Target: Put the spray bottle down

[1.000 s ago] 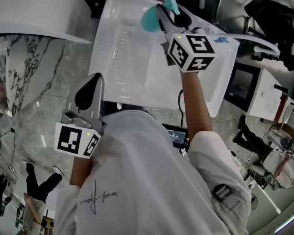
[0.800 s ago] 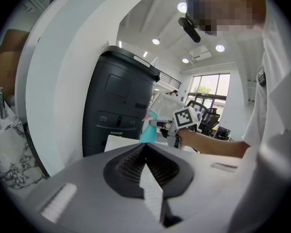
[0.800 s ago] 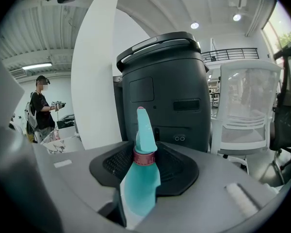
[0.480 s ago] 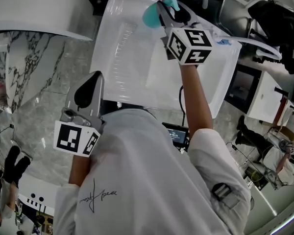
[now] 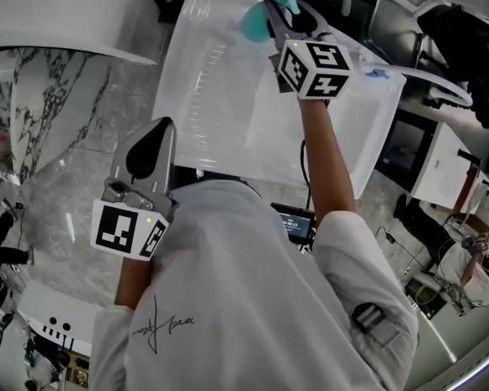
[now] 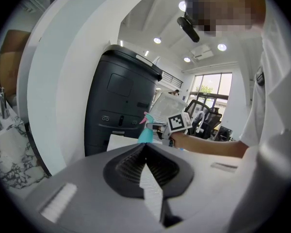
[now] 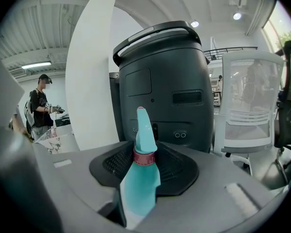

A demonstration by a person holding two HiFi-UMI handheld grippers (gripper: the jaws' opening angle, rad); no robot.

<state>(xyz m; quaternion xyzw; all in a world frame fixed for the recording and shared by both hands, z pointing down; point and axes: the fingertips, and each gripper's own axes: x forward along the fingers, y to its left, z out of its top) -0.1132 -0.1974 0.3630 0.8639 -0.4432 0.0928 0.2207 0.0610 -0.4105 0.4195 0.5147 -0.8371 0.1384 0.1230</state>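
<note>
writing: the only lettering on you is a dark handwritten script (image 5: 167,329) on the back of your white shirt, too loose to read. the small screen (image 5: 298,223) under your right arm shows light characters, too small to make out. each marker cube (image 5: 314,69) carries only black-and-white square patterns. no label shows on the spray bottle (image 7: 140,188): plain teal body and nozzle, pink collar.

your right gripper (image 5: 287,19) is closed on the spray bottle, pads clamped at either side of it just under the collar, the bottle upright between them. it is over the far left part of the white table (image 5: 228,120); can't tell if its base touches the top. your left gripper (image 6: 145,147) has its jaws together on nothing, off the near edge of the table.

behind the bottle: dark grey unit (image 7: 160,81), white mesh chair (image 7: 247,96), a bystander (image 7: 40,108) at far left.

against a second ago: the right gripper and bottle sit slightly farther out over the table; grip the same. left gripper in the same spot. the legs seen on the floor at lower left have gone to the frame edge.
</note>
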